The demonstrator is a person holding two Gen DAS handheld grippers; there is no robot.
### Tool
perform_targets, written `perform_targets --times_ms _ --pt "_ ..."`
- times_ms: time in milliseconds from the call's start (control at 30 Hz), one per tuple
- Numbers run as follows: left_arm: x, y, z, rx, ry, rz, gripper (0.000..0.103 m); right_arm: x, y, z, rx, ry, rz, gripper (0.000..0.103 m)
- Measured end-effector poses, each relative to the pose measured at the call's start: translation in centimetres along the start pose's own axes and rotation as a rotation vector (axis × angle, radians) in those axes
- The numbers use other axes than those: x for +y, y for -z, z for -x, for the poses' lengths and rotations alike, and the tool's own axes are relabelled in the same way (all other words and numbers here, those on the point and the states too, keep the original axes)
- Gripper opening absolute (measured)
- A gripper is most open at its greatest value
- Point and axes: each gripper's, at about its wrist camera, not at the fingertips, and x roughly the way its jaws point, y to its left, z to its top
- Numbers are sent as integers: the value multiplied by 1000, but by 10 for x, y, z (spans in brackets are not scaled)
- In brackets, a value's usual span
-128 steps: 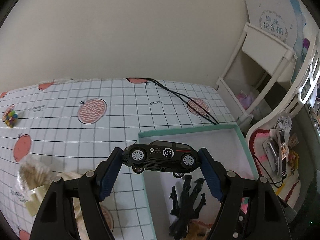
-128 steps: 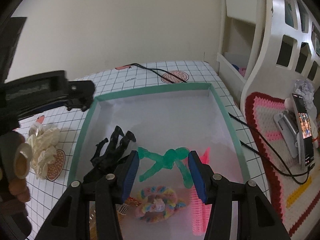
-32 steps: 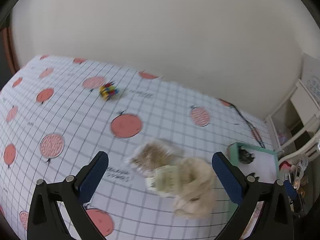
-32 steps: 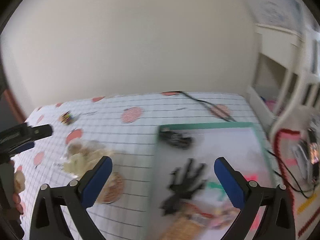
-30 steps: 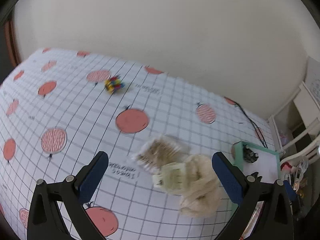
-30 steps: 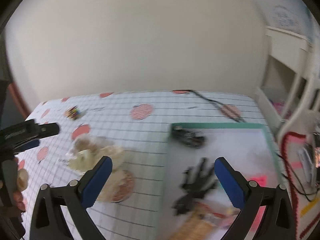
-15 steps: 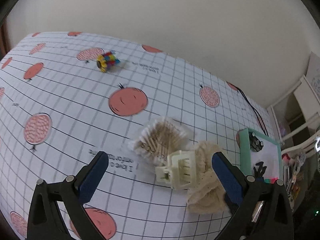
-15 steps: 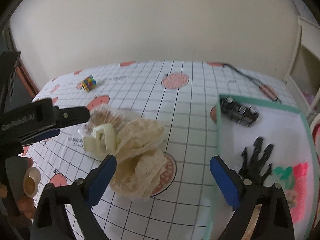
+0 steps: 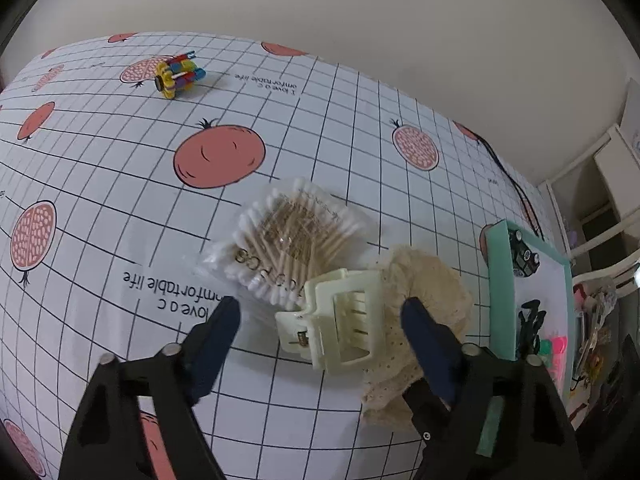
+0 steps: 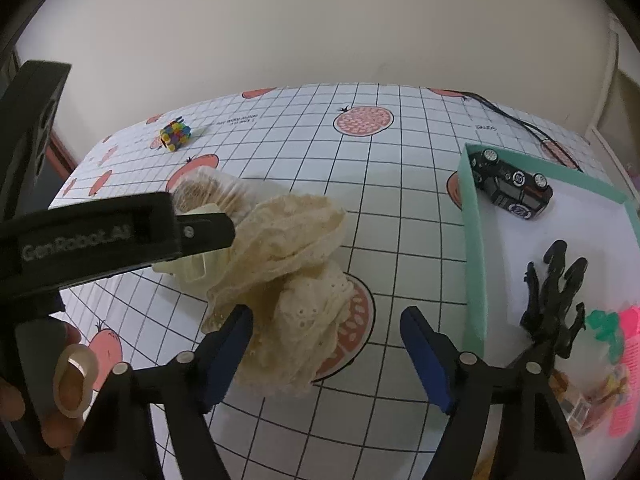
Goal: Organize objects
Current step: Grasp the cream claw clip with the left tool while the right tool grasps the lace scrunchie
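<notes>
two handheld grippers hover over a table [image 9: 120, 184] covered in a white grid cloth printed with red fruit. the left gripper [image 9: 320, 320] has its fingers spread wide and empty, framing a cream hair clip [image 9: 340, 320] that lies between them, likely so one squeeze can take it. the clip rests against a clear bag of cotton swabs [image 9: 292, 236] and a cream lace scrunchie [image 9: 424, 300], all touching in one heap. the right gripper [image 10: 326, 328] is also spread and empty, its left finger against the scrunchie's near edge.

a green-rimmed tray [image 10: 474, 248] sits to the right, already holding a black toy car [image 10: 512, 190], a black figure [image 10: 554, 292] and green and pink items, so it seems the place for sorted things. a small multicoloured toy [image 9: 178, 74] lies far off, alone.

writing: the cloth reads "i love a comfortable life", upside down; the swab bag shows "pcs"; the left gripper's body, seen from the right camera, reads "genrobot.ai".
</notes>
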Motion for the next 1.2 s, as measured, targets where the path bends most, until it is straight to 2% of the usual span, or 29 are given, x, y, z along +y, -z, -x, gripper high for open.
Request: perform_targets --times_ms 100,333,433,767,1200 --pt "-3 1 -3 4 -11 -16 79 2 1 -3 7 -8 6 74" --pt "-6 3 -9 22 -23 -24 57 1 2 -3 2 -20 8 64" --pt "-7 3 -9 27 -20 -34 53 -1 2 -1 -3 -18 -3 56" --pt "-11 7 -8 48 -46 -46 52 -8 2 1 -12 -36 -32 40" --pt "-10 12 -3 58 -64 -31 52 -13 2 7 -35 -85 -67 39"
